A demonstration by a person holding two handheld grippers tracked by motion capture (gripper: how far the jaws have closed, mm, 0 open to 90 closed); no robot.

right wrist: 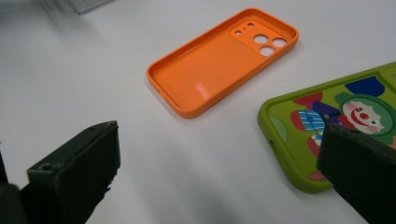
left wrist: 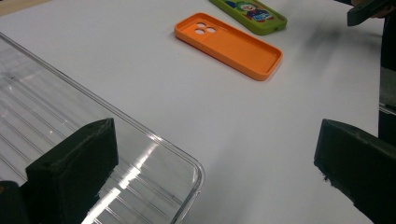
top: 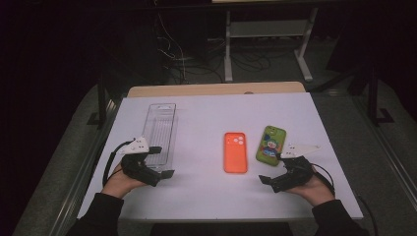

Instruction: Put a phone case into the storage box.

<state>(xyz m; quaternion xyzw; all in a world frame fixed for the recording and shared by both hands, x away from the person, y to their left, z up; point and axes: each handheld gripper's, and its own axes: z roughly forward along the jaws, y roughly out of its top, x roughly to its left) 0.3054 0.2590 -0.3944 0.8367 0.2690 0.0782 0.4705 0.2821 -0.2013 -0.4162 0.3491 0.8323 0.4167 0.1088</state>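
Opening stage, nothing held: left gripper jaws apart at near end of clear tray, right gripper jaws apart near green phone case, orange phone case centre-table; next likely closing on green case.

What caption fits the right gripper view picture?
Open right hand-held gripper facing an empty orange phone case and a green clown phone case.

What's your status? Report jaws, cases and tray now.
Left gripper open beside clear tray, right gripper open near green case. Orange case flat, hollow side up, untouched. Nothing between jaws and cases.
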